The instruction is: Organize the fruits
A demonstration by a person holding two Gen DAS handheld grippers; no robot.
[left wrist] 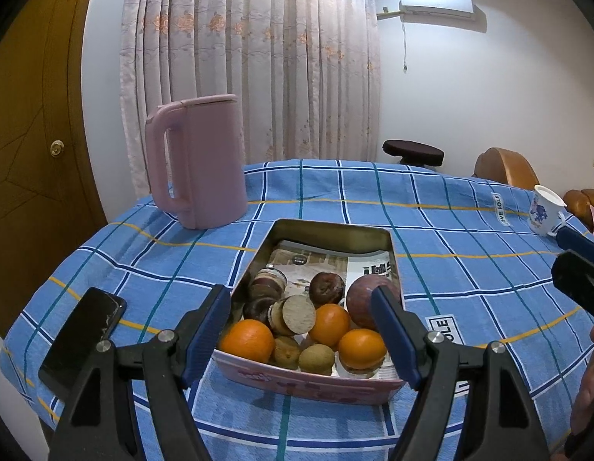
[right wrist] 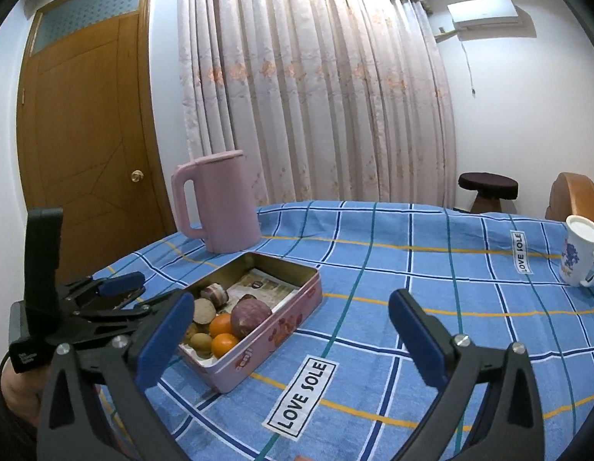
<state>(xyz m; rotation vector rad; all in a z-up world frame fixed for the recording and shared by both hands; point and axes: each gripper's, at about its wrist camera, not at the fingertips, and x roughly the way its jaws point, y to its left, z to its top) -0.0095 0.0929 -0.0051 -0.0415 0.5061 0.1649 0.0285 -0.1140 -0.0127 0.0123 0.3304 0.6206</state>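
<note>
A pink rectangular tin [left wrist: 316,388] [right wrist: 281,319] lined with printed paper sits on the blue checked tablecloth. It holds oranges [left wrist: 246,340] [right wrist: 224,345], small brown kiwis [left wrist: 316,359], a purple round fruit [left wrist: 364,299] [right wrist: 250,318], dark fruits [left wrist: 326,288] and a cut tuber [left wrist: 295,314]. My left gripper [left wrist: 302,330] is open, its fingers at either side of the tin's near end, holding nothing. My right gripper [right wrist: 293,330] is open and empty, over the cloth right of the tin. The left gripper shows in the right wrist view [right wrist: 116,292].
A pink kettle [left wrist: 198,161] [right wrist: 220,207] stands behind the tin. A black phone [left wrist: 83,336] lies at the table's left edge. A white mug with blue print [left wrist: 544,209] [right wrist: 579,251] stands at the far right. A stool [right wrist: 487,188] and chair are beyond the table.
</note>
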